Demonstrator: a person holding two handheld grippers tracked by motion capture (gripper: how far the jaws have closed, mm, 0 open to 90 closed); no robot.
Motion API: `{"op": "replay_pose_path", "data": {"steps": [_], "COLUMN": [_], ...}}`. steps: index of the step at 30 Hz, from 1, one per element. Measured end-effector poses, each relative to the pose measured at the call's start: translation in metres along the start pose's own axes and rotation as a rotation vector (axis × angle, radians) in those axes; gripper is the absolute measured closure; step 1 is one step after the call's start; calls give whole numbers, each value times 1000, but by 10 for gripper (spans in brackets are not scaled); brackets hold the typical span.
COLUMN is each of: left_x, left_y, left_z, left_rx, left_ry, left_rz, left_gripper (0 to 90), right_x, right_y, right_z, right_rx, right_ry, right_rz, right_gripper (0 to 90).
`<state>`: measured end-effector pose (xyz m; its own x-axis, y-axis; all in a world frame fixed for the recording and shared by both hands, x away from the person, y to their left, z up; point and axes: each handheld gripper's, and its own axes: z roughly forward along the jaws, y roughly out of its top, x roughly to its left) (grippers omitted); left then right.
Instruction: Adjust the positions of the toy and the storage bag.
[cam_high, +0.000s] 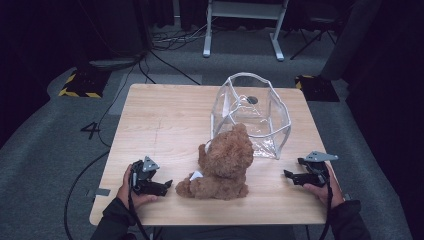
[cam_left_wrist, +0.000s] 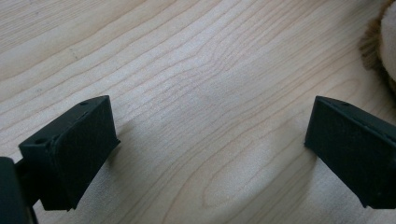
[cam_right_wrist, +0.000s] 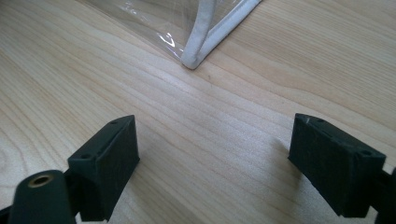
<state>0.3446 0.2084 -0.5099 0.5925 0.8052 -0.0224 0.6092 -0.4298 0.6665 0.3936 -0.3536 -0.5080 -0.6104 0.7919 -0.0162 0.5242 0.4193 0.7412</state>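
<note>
A brown teddy bear (cam_high: 223, 165) sits near the table's front middle, its back toward me. Behind it stands a clear plastic bag (cam_high: 252, 112) with white trim, mouth up. My left gripper (cam_high: 165, 186) rests on the table just left of the bear, held by a hand; its jaws stand wide apart over bare wood, and a bit of the bear's fur (cam_left_wrist: 376, 44) shows at the upper right of the left gripper view. My right gripper (cam_high: 289, 175) rests at the front right, open, its jaws empty, with the bag's white-trimmed corner (cam_right_wrist: 198, 51) just ahead of it.
The wooden table (cam_high: 160, 115) has bare room on its left half. Grey carpet, cables and a yellow-black striped base (cam_high: 80, 85) lie beyond it. A white desk frame (cam_high: 242, 30) stands at the back.
</note>
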Motion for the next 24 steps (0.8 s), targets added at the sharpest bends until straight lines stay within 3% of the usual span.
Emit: {"op": "replay_pose_path", "data": {"steps": [12, 17, 21, 24], "left_x": [-1, -3, -4, -8], "left_y": [0, 1, 1, 4], "left_z": [-1, -7, -8, -13], "left_rx": [7, 11, 21, 8], "left_ry": [-4, -4, 5, 19], "left_rz": [2, 7, 5, 27], "left_gripper": [34, 166, 161, 163], "right_x": [0, 0, 0, 0], "right_y": [0, 0, 0, 0], "right_z": [0, 0, 0, 0], "right_rx": [0, 1, 0, 1], "right_ry": [0, 0, 0, 0], "right_rz": [0, 0, 1, -1], "right_gripper": [155, 155, 155, 155]}}
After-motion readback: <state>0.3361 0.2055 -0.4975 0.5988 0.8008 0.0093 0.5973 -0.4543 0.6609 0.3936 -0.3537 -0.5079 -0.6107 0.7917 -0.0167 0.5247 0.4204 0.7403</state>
